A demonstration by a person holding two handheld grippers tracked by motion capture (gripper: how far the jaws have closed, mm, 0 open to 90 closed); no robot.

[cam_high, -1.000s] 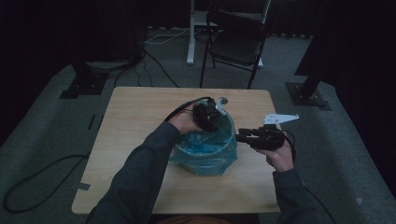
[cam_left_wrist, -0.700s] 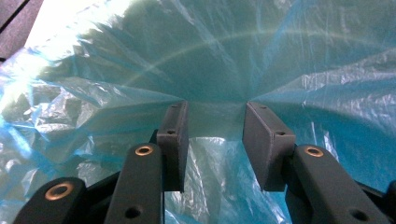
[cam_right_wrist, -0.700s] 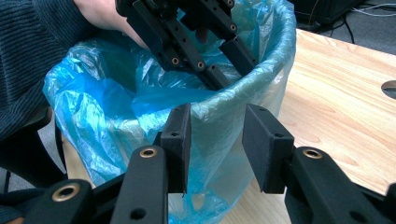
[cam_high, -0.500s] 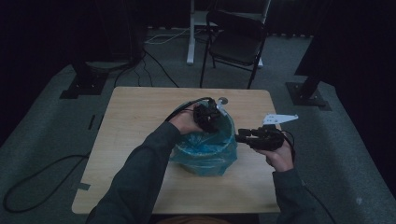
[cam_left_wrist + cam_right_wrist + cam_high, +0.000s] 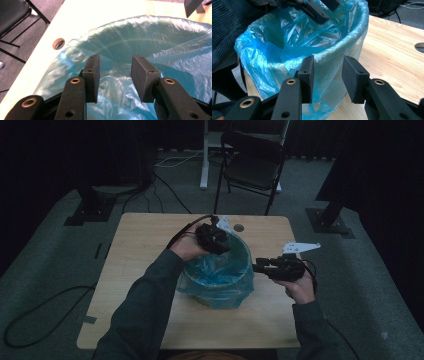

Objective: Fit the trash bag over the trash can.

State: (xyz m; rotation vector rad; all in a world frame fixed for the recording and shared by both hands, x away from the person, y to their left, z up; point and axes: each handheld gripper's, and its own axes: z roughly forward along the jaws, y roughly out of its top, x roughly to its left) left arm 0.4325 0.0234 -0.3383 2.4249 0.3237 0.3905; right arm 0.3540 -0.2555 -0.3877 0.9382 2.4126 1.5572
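Note:
A round bin lined with a blue plastic bag point(image 5: 216, 279) stands mid-table. My left gripper point(image 5: 223, 246) hovers over the bin's far-left rim, open, with nothing between its fingers. In the left gripper view its jaws point(image 5: 115, 72) hang above the crinkled blue bag point(image 5: 150, 32) and look into the bin. My right gripper point(image 5: 256, 267) is level with the rim at the bin's right side and points at it, open. In the right gripper view its jaws point(image 5: 328, 75) stand just short of the bag-covered wall point(image 5: 287, 50), with the left gripper point(image 5: 317, 10) above the far rim.
The wooden table point(image 5: 145, 245) has a cable hole point(image 5: 239, 227) behind the bin. A black chair point(image 5: 252, 167) and stand bases point(image 5: 330, 222) sit on the floor beyond the table. Cables run across the floor point(image 5: 45, 305) at the left.

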